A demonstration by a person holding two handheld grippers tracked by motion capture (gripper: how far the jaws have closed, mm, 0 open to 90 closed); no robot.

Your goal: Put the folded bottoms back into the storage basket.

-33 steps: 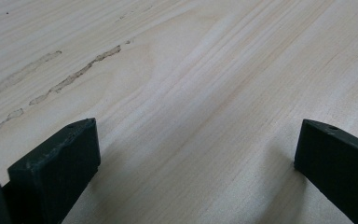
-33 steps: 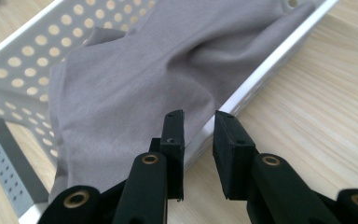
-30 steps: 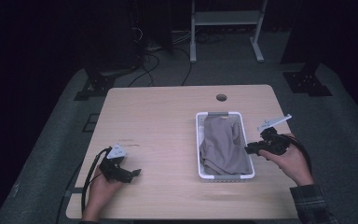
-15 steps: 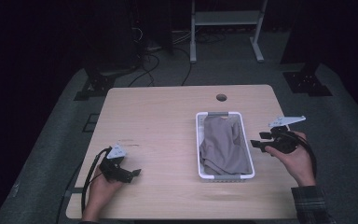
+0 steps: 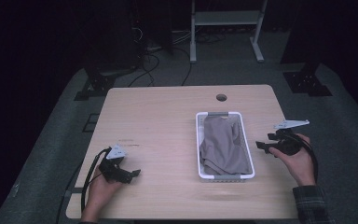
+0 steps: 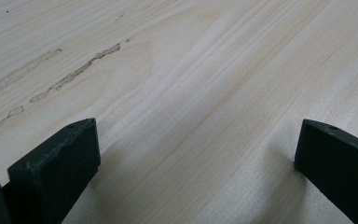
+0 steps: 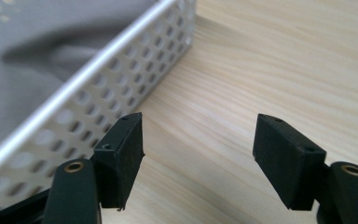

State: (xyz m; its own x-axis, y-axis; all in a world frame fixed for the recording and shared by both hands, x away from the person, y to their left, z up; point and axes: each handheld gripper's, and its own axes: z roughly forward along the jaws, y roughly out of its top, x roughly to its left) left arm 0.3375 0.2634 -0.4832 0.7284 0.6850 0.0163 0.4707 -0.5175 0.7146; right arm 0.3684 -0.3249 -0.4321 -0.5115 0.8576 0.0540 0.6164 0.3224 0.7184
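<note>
A white perforated basket (image 5: 199,140) sits lengthwise right of centre in the high view, flat on the wood. Inside lies a crumpled grey-brown garment (image 5: 223,147), covering most of its floor.

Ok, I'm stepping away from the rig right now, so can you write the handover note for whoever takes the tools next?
Left tool: open, holding nothing, low over bare wood at the near left of the table.
Right tool: open, holding nothing, just outside the right wall of the white basket, jaws pointing toward it.
Things: the grey cloth lies crumpled inside the basket, which sits right of the table's middle.
Done: the cloth is in the basket and neither tool is gripping it.
Left: hard to say from here. If the cloth is to come out or be tidied, the right tool is the nearer one.
</note>
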